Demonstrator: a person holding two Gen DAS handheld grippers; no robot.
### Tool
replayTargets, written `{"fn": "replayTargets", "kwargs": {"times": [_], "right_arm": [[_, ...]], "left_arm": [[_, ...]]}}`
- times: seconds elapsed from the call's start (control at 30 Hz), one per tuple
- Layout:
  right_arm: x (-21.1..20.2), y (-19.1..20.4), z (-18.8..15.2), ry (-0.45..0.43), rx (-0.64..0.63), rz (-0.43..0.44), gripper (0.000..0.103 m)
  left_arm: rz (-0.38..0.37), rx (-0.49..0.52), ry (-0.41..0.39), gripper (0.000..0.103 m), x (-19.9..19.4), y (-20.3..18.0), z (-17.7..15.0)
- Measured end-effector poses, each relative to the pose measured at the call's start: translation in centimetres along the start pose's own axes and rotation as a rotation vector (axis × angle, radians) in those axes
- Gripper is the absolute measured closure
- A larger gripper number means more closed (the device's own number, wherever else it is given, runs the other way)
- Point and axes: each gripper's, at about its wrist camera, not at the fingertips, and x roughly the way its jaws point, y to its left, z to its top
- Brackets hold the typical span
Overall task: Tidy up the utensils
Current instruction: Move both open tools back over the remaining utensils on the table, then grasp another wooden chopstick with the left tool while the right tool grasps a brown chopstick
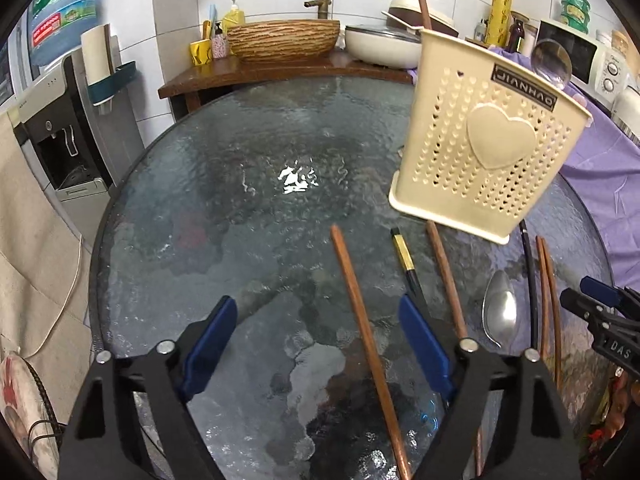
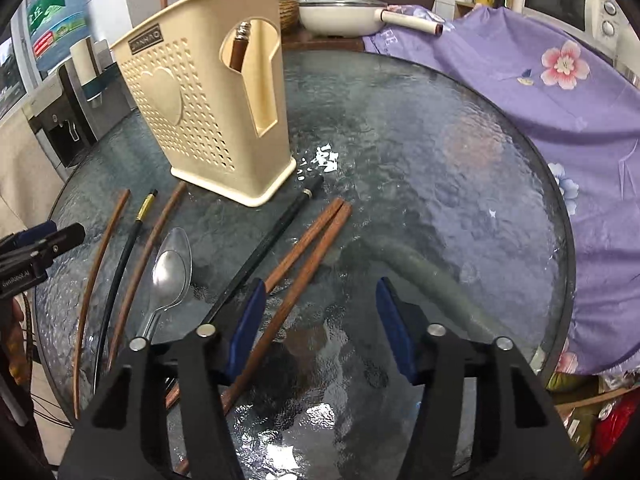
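Utensils lie loose on the round glass counter (image 2: 460, 184), ahead of both pairs of fingers. The left gripper (image 1: 318, 344) hovers with its blue fingers (image 1: 212, 344) spread wide and pressing on nothing; a brown wooden chopstick (image 1: 362, 320) runs up between them, and a black chopstick with a gold band (image 1: 405, 258) passes just behind the right-hand finger. The right gripper (image 2: 322, 326) is likewise parted and empty: a pair of brown chopsticks (image 2: 308, 248) slants under its left-hand finger, with a long black chopstick (image 2: 268, 248) and a metal spoon (image 2: 170, 268) just beyond that finger. The cream utensil holder (image 2: 208, 108) stands upright beyond the fingertips, up and to the left of the right gripper and up and right of the left, with one handle showing through its side slot.
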Motion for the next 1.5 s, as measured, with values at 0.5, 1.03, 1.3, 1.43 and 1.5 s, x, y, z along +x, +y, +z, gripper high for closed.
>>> {"fn": "replayTargets", "kwargs": {"times": [0.5, 1.03, 1.3, 1.43, 1.5], "right_arm": [[2.6, 1.2, 1.8, 0.073, -0.019, -0.064, 0.061], [4.8, 0.9, 4.8, 0.080, 0.009, -0.073, 0.064], [5.1, 1.2, 4.5, 0.052, 0.024, -0.088, 0.065], [5.1, 1.5, 4.3, 0.045, 0.029, -0.089, 0.068], [5.2, 1.5, 4.6, 0.043, 0.032, -0.091, 0.071]], "left_arm": [[-0.008, 0.030, 0.070, 0.047, 2.3, -1.6, 0.0], [0.016, 0.025, 0.082, 0.057, 3.9, -2.3, 1.2], [0.037, 0.012, 0.063, 0.059, 4.2, -2.5, 1.4], [0.042, 0.011, 0.061, 0.059, 4.3, -2.5, 1.6], [0.045, 0.008, 0.062, 0.061, 4.3, -2.6, 1.7]]}}
